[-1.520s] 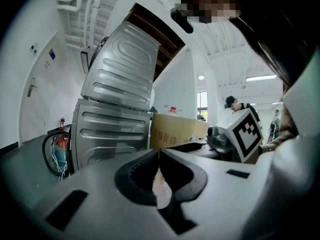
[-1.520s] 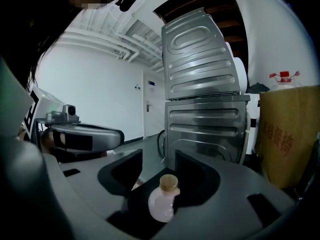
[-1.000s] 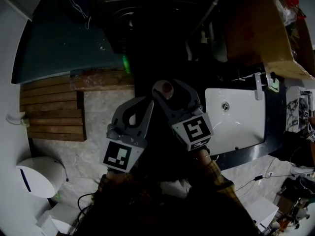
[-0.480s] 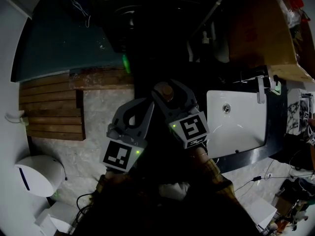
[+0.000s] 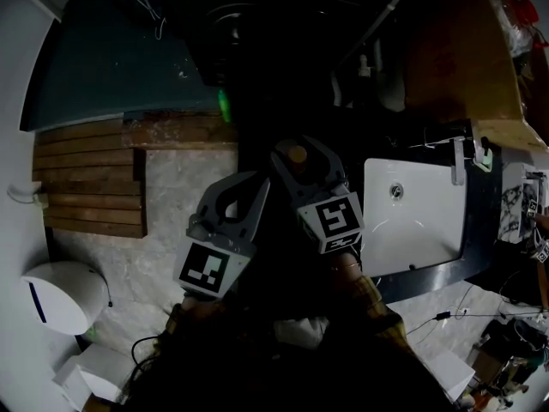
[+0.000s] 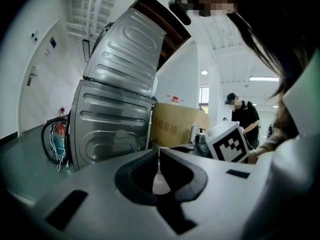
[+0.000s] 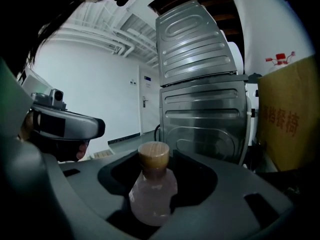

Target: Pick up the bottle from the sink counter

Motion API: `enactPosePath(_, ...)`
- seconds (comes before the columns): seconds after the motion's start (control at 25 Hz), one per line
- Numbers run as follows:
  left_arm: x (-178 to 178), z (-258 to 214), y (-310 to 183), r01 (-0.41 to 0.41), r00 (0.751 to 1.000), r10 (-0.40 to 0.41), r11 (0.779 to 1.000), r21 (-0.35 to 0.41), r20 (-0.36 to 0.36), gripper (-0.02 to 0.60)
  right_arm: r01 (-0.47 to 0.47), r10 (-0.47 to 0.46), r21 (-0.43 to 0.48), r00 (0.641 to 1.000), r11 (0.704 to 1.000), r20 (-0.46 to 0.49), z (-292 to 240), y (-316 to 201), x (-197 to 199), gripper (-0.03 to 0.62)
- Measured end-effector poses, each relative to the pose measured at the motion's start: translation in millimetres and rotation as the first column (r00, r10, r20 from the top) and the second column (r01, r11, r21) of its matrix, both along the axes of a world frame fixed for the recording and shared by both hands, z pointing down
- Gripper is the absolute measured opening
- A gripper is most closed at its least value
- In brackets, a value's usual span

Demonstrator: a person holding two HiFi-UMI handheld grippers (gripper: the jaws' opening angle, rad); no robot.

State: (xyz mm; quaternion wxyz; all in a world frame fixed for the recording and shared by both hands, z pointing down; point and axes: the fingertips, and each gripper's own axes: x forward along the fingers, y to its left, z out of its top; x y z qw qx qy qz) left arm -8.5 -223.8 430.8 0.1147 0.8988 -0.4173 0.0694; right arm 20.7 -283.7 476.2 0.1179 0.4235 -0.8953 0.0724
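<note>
A small pinkish bottle (image 7: 152,196) with a brown cork-like cap (image 7: 154,155) stands upright inside the hollow of my right gripper (image 5: 298,144). Its lower sides meet both jaws, which have just been closing on it. In the head view only the cap (image 5: 298,154) shows, ringed by the jaws over a dark area left of the white basin (image 5: 412,213). What lies under the bottle is hidden. My left gripper (image 5: 260,181) hangs just left of the right one, shut, with nothing between its jaws and only a thin slit between them (image 6: 159,151).
A black counter (image 5: 429,273) frames the basin, with a tap (image 5: 455,157) at its back. Behind stand a cardboard box (image 5: 455,50) and stacked steel machines (image 6: 120,114). Wooden slats (image 5: 90,187) and a white round bin (image 5: 60,294) lie at left. A person in black (image 6: 245,116) stands far off.
The right gripper has sunk slightly, with the bottle's cap staying between its jaws. The left gripper has kept its place beside it.
</note>
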Motion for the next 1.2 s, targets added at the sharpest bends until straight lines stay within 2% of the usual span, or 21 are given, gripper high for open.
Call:
enactPosePath(0.44,0.4,-0.4,5.2,0.001,1.0,-0.001,1.0,0.001,0.0,0.025,-0.004,0.004,0.001,1.0,1.0,-0.013,-0.4,1.6,-1.0,0.188)
enactPosePath(0.8,2.9,-4.8,8.3,-0.004,1.0,0.004,1.0,0.01,-0.005,0.025,0.006,-0.006,0.003,1.0,1.0,-0.027,-3.5,4.4,-0.4,0.135)
enactPosePath(1.2,-1.0,-20.0,7.0,0.012,1.0,-0.012,0.999,0.044,-0.008,0.025,-0.01,0.009,-0.018,0.999,1.0,-0.033,-1.4,4.9,2.1,0.132)
